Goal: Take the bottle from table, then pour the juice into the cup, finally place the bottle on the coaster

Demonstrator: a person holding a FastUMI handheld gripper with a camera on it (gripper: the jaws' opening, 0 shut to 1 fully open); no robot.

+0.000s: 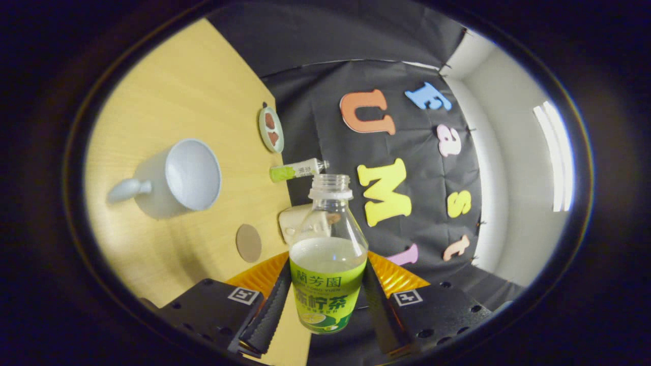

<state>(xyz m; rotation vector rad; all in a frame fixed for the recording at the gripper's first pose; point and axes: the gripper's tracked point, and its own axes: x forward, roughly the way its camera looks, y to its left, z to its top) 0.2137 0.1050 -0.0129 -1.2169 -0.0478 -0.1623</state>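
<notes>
While the black two-finger gripper (326, 300) clamps the clear green-labelled juice bottle (328, 259), neck pointing away from the fingers, the white ceramic cup (175, 178) lies well off to its side.

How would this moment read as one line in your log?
gripper: jaws shut on bottle | bottle: uncapped, lifted, tilted | cup: empty | coaster: bare

The bottle (328, 254) hides part of the cream object (294, 223) behind it.

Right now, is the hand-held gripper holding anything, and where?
Yes. The hand-held gripper is shut on the juice bottle, both fingers pressing the labelled lower body, cap off.
</notes>
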